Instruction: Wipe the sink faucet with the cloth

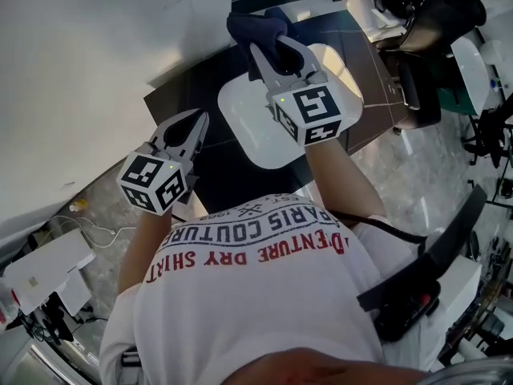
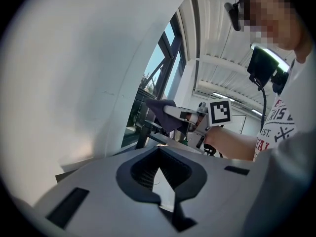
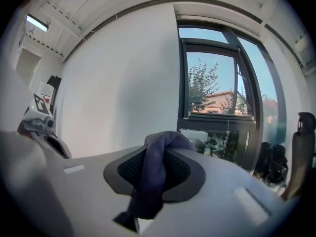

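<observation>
White printed shirt (image 1: 256, 295) closest, on the near side of the sink (image 1: 240, 123). Over the sink's far edge, right gripper (image 1: 271, 48) with jaws clamped on the dark blue cloth (image 1: 255, 24), bunched just beyond the basin above the dark worktop (image 1: 200, 79). Just left of the sink, left gripper (image 1: 198, 121), jaws together, nothing between them. Faucet not made out behind cloth and gripper.

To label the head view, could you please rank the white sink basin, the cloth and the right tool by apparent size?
1. white sink basin
2. right tool, though nearer the camera
3. cloth
</observation>
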The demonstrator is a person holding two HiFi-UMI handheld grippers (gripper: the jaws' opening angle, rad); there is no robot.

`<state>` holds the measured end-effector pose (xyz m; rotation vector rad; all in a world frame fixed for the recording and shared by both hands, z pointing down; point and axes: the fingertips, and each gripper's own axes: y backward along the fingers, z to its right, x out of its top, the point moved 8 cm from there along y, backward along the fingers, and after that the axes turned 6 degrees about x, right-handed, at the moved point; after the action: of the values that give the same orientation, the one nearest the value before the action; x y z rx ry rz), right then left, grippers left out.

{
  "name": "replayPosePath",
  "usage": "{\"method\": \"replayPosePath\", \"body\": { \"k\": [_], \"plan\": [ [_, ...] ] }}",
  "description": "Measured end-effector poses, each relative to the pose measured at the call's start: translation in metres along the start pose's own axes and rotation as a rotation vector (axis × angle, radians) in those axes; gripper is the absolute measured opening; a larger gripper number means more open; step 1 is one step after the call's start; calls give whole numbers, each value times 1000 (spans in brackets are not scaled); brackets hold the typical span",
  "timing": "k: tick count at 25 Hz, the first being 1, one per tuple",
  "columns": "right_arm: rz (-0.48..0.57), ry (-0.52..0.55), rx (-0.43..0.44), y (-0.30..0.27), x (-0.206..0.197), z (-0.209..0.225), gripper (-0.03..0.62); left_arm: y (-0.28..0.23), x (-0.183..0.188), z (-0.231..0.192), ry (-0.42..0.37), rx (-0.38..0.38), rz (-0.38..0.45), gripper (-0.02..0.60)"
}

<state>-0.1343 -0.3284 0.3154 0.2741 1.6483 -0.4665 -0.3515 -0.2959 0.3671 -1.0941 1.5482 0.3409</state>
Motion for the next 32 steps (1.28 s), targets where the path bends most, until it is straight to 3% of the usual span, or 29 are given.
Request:
{"method": "replayPosePath", "body": {
  "k": [5,14,32],
  "plan": [
    [-33,-34,-92,-32,-23,29,67,-13,1,-11,13,13,-1,2],
    [-119,-85,-174,-74,-71,56,67,-23,-12,-34,61,55,-37,2],
    [-229,-145,-261,-91,-127,53,67,-19,-28,-51,79,75,-67,1]
  ]
}}
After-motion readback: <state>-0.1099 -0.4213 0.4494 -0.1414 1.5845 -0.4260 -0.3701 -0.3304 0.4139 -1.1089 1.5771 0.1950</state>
